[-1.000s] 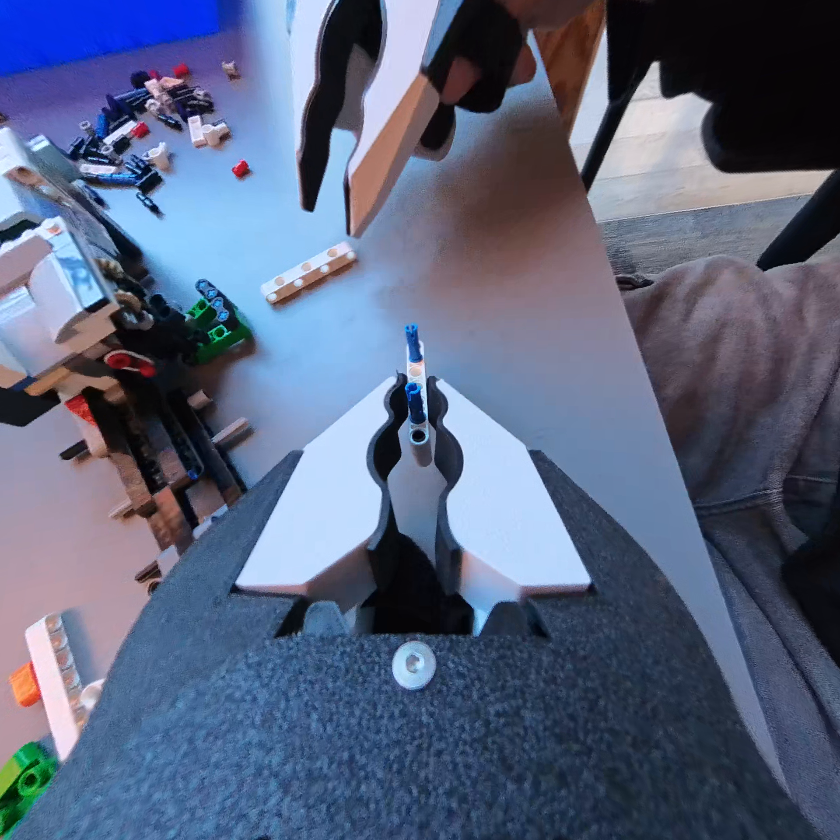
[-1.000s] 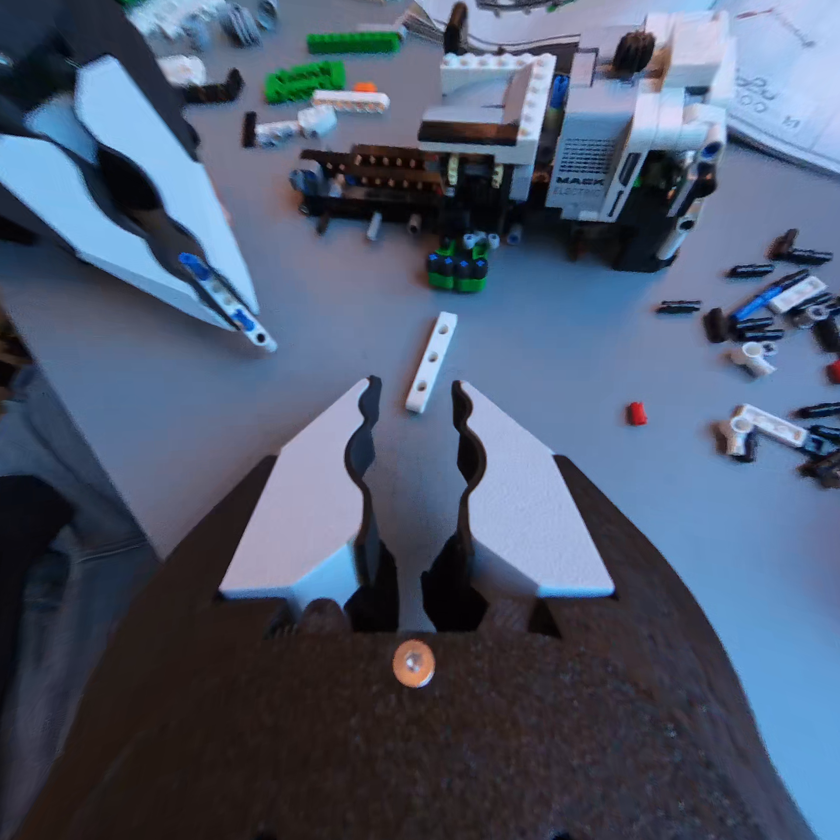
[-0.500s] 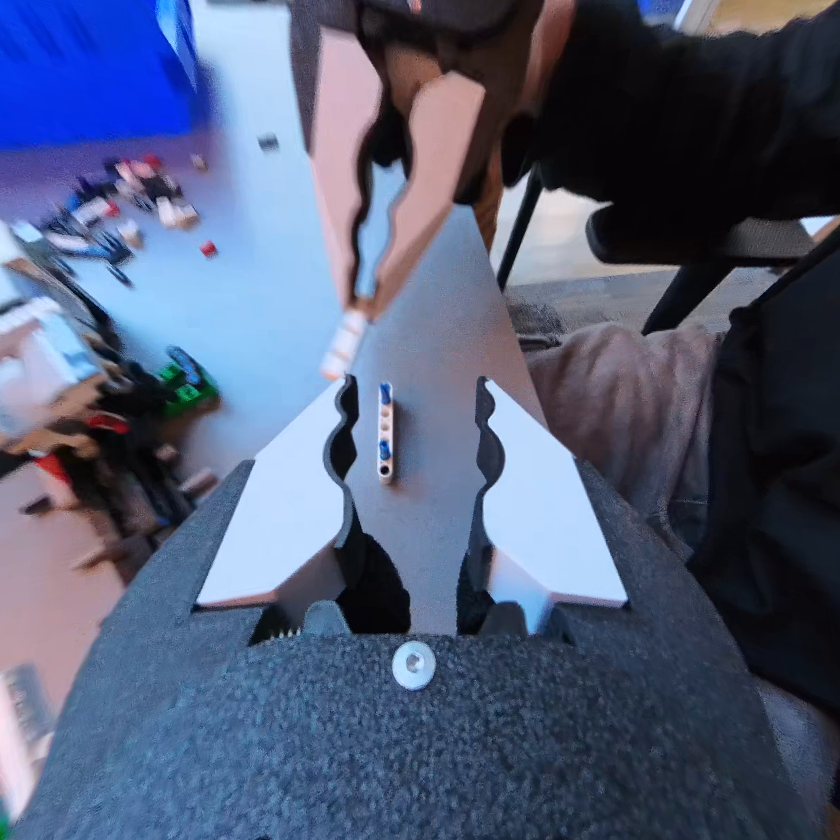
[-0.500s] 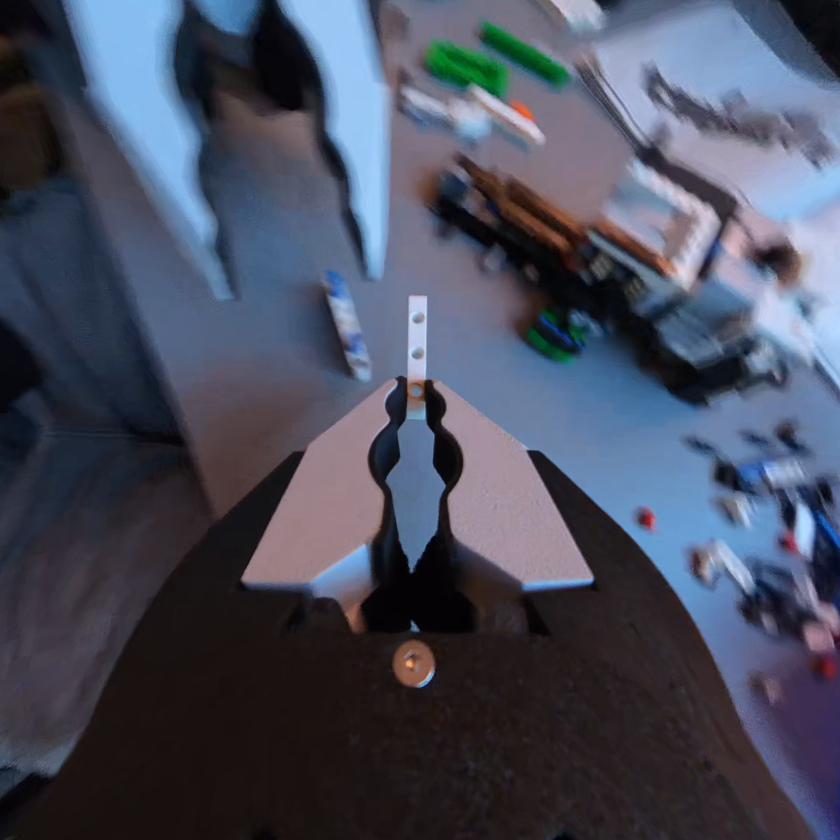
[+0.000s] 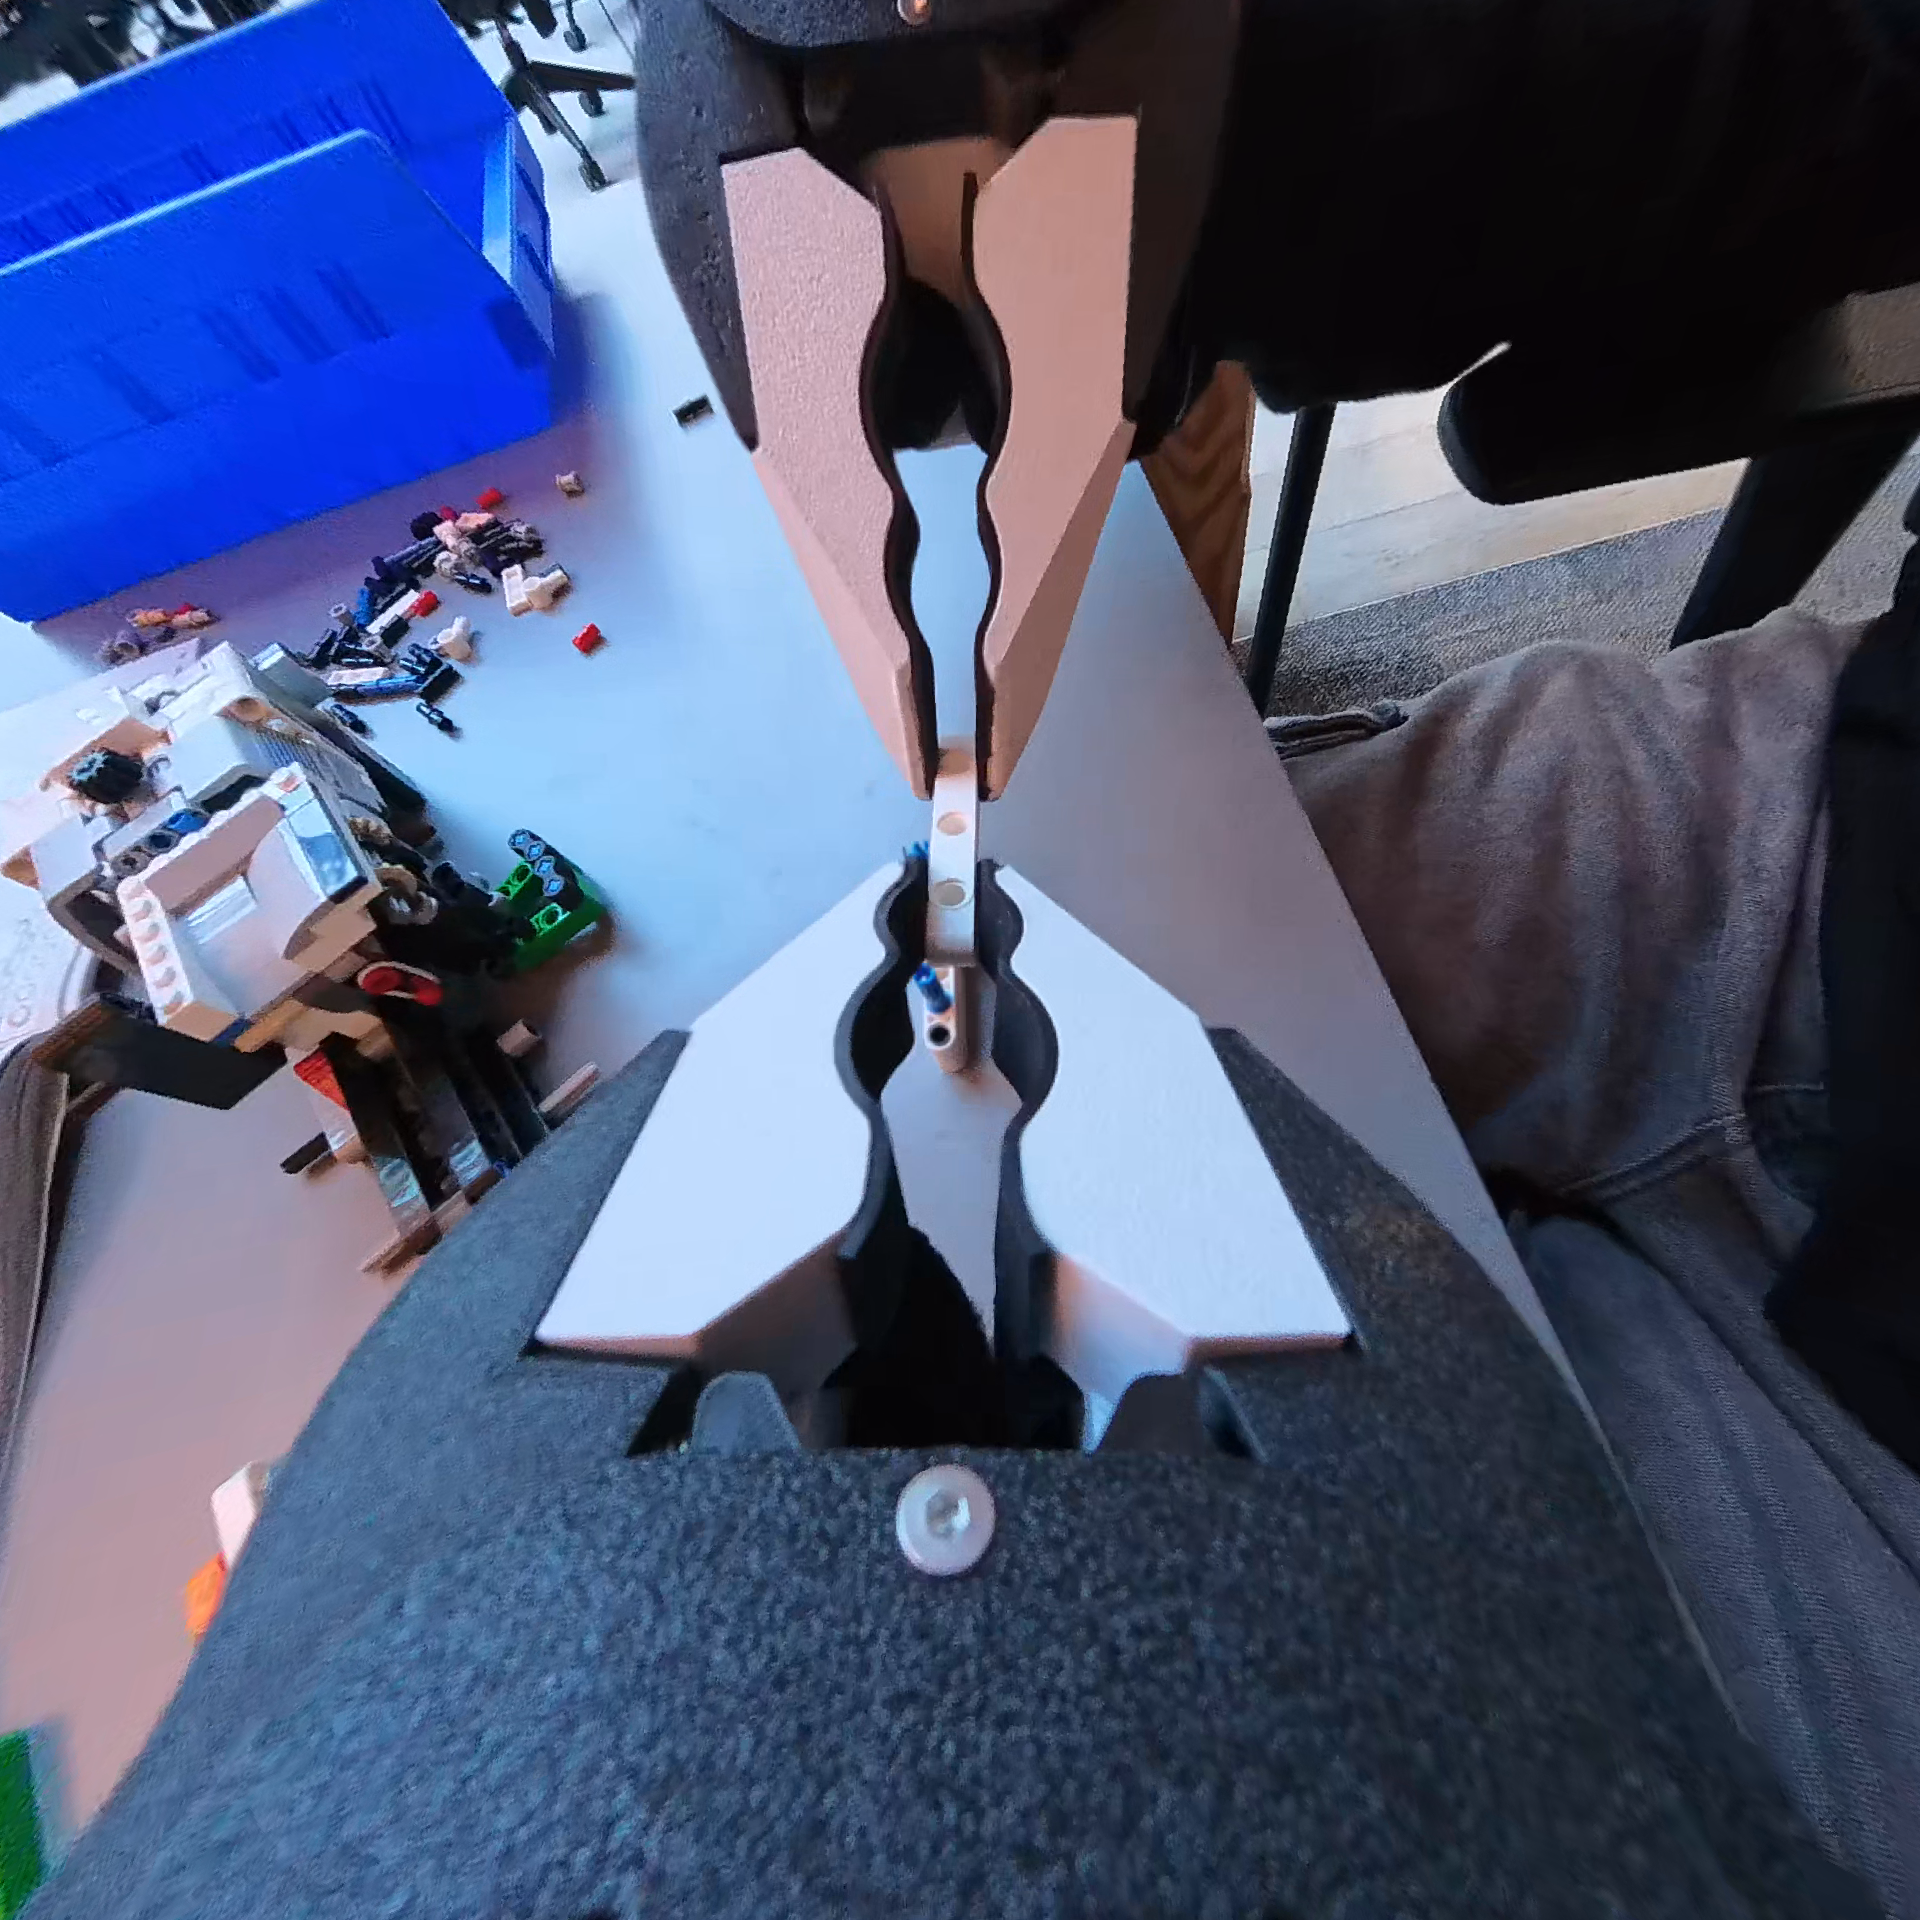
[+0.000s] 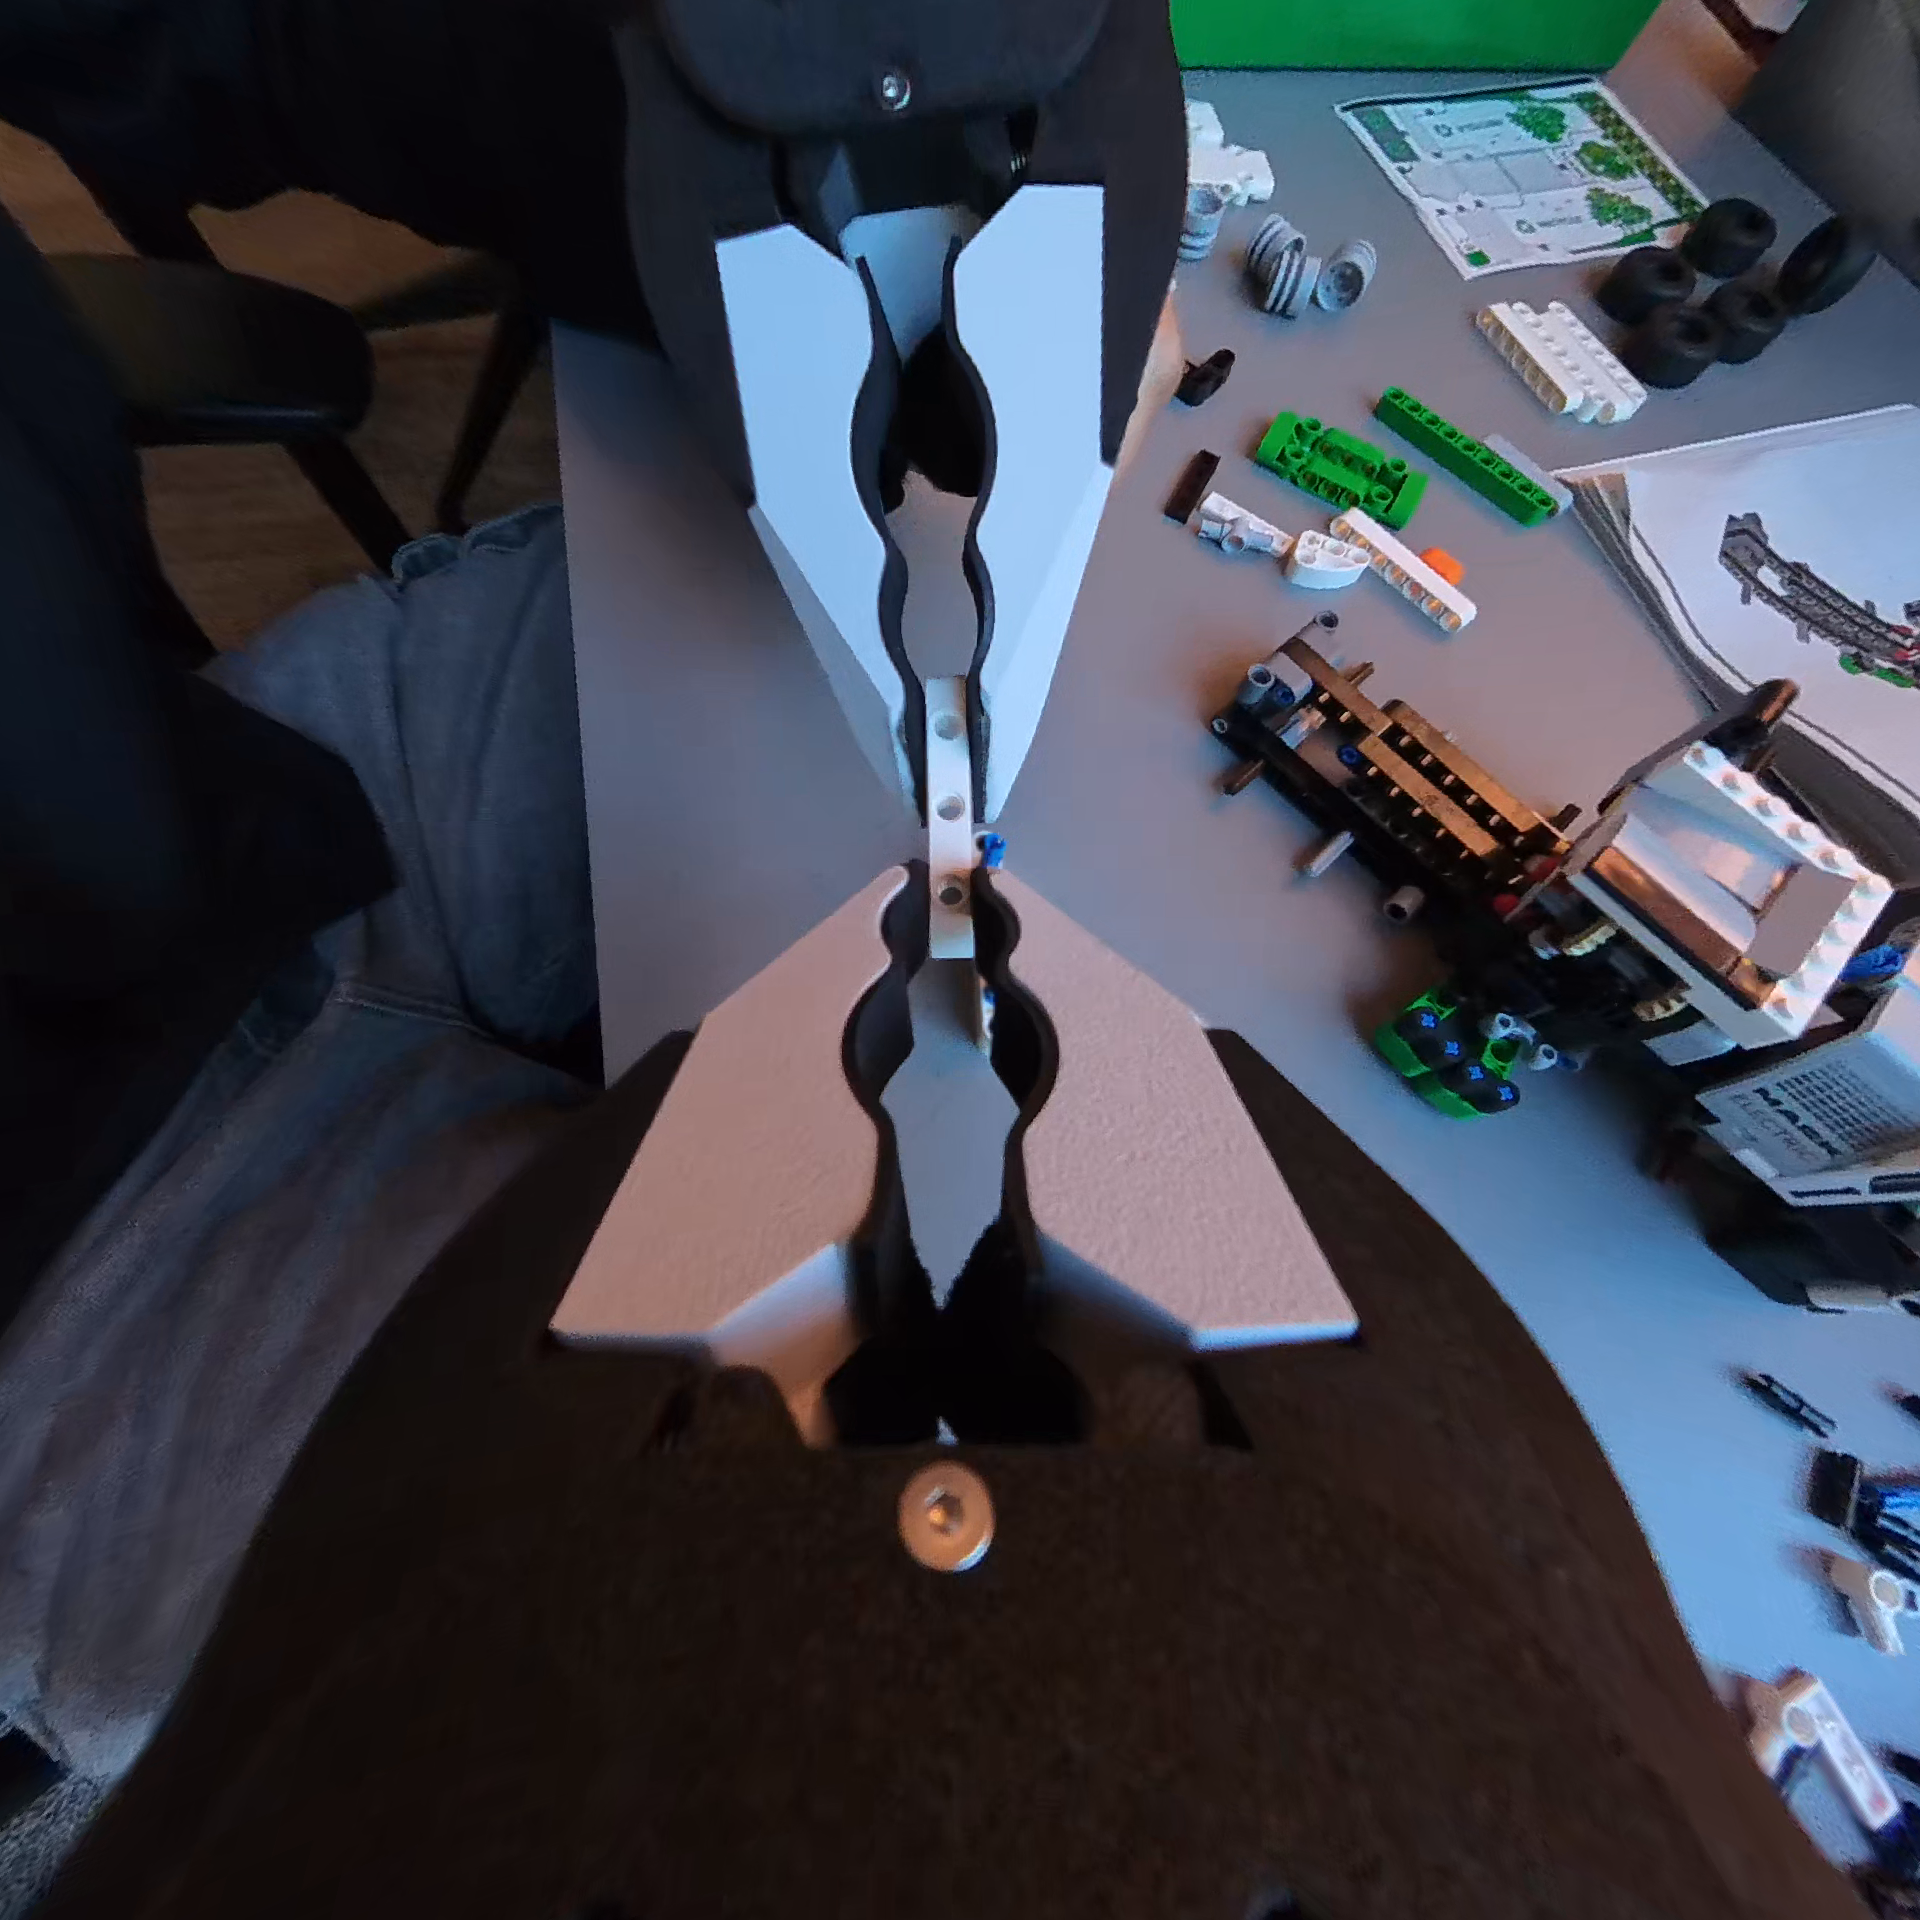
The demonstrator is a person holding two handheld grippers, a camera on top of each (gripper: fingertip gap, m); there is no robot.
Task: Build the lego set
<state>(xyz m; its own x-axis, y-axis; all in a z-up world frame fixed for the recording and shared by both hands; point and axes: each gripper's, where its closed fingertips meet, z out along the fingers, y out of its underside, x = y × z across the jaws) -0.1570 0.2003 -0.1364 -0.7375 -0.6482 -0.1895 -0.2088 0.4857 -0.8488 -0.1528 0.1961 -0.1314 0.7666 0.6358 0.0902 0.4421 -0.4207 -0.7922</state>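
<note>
My left gripper [image 5: 951, 878] is shut on a short white beam with blue pins [image 5: 940, 1023], just above the grey table near its edge. My right gripper [image 6: 945, 883] is shut on a plain white holed beam [image 6: 951, 805]. The two grippers meet tip to tip. The plain beam [image 5: 954, 831] reaches in between the left fingertips and lies against the pin beam. A blue pin [image 6: 992, 844] sticks out beside it. I cannot tell whether the two beams are joined. The half-built white and black truck [image 6: 1714, 914] stands on the table; it also shows in the left wrist view [image 5: 239, 904].
A blue bin [image 5: 260, 291] stands at the back. Loose small pieces [image 5: 436, 613] and a green block [image 5: 545, 904] lie near the truck. Green beams [image 6: 1340, 468], black tyres [image 6: 1714, 281] and an instruction booklet [image 6: 1787, 561] lie beyond. A person's lap [image 5: 1610, 935] is beside the table edge. The grippers are tip to tip, or close to it.
The left gripper opened, set the pin beam on the table, then closed on it again. The right gripper took the plain beam from the table and brought it to the left gripper's tips.
</note>
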